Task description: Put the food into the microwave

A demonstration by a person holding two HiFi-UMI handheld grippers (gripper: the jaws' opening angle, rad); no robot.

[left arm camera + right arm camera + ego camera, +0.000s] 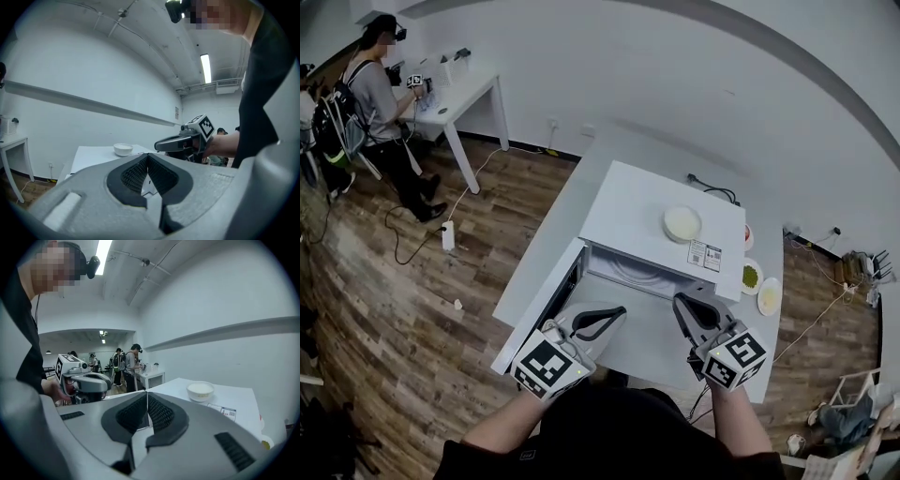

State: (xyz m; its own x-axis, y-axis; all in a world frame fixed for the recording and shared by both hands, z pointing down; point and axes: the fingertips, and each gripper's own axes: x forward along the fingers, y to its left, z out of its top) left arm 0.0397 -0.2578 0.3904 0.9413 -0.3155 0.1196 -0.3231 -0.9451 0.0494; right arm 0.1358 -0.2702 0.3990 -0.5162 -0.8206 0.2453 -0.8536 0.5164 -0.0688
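Grippers, two: left gripper and right gripper. Both sit low in the head view, side by side but apart, tips toward the microwave. I hold one in each hand, marker cubes nearest me.

Left jaws are pressed together, pads meeting at the tip, nothing between them. Right jaws are the same, pads closed tip to tip and empty. Each gripper view also catches the other gripper off to one side, jaws likewise together.

One microwave, white, on one white table. Its front looks open, with a dark door panel swung out on the left side. I can't make out anything inside.

Food count:
- One white bowl with pale contents, on top of the microwave toward its right edge, well apart from both grippers.
- Three small dishes on the table just right of the microwave: a red dish mostly hidden behind the microwave's edge, a green dish, and a yellowish dish nearest me.

One sticker sits on the microwave top, just beside the bowl.

Background:
- One person is top left, standing at a second table.
- One power strip lies on the wood floor near them.
- The right gripper view shows a few more people far back, too small to count.
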